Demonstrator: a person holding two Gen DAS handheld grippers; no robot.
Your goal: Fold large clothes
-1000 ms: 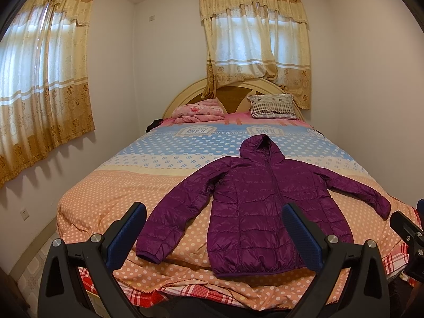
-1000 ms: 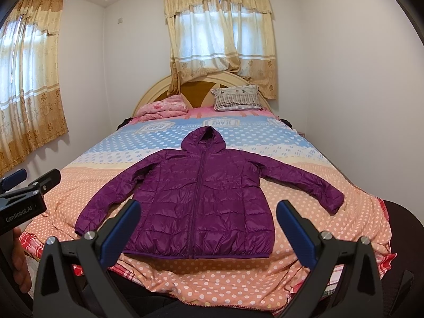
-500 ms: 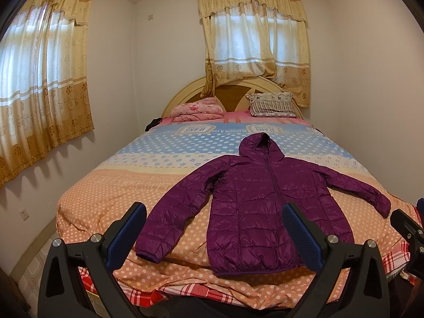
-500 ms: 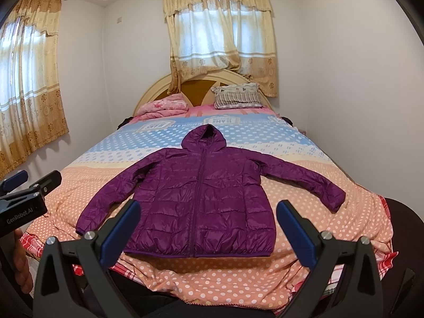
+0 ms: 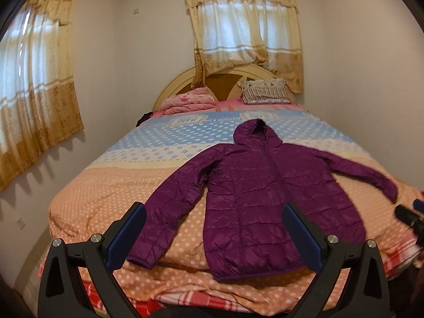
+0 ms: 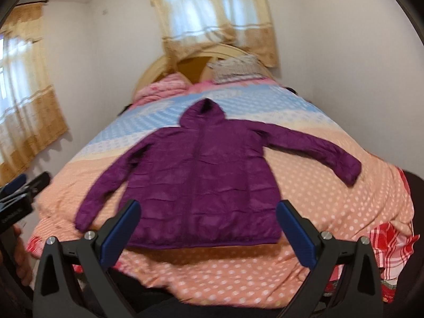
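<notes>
Purple hooded jacket [image 5: 265, 193] is seen spread flat, front up and zipped, on the dotted bedspread [image 5: 111, 193], sleeves angled outward, hood toward the headboard [image 5: 175, 84]. Left gripper [image 5: 214, 235] is held with fingers wide apart and empty; the jacket's near sleeve cuff lies between them, beyond the tips. Right gripper [image 6: 206, 228] is likewise spread and empty, the jacket hem framed just beyond its blue pads [image 6: 122, 230].

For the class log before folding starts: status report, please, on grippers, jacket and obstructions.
Left gripper open, empty. Right gripper open, empty, short of the hem. Purple jacket flat on the bed, sleeves spread, unfolded. Nothing on top of it.
</notes>
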